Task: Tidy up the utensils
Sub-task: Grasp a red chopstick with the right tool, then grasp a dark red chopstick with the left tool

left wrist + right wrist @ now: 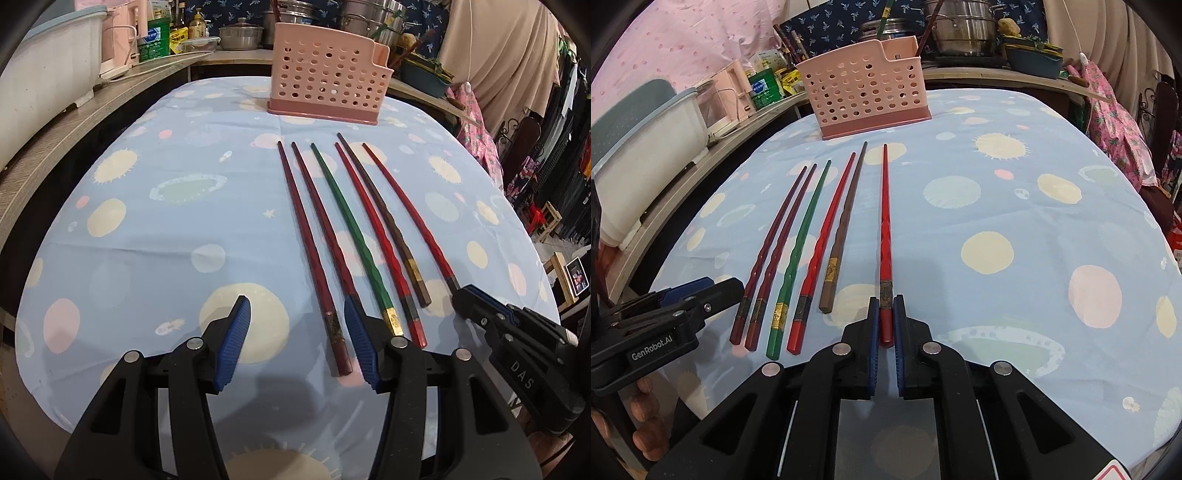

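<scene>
Six chopsticks lie side by side on the counter [1015, 206] before a pink holder [866, 99]. The right tool [886, 317] grips the outermost red chopstick [885, 236]; the left tool [295, 328] hovers half-open, empty. Next, probably lift it into the holder.

Left gripper [297, 334]: black plastic frame with triangular cut-outs in the two arms. Blue ribbed pads [236, 343] line the inner faces of both fingers. Round silver pivot pins sit at each linkage joint, four visible from the left wrist view.

Seen from the right wrist view at 9 o'clock, its side carries white "GenRobot.AI" lettering and small silver screws.

Right gripper [886, 317]: same black frame, same blue ribbed pads, four silver pins. From the left wrist view, at 4 o'clock, its side shows white letters "DAS" and small screws. A red-and-white label corner shows at 5 o'clock in its own view.
</scene>
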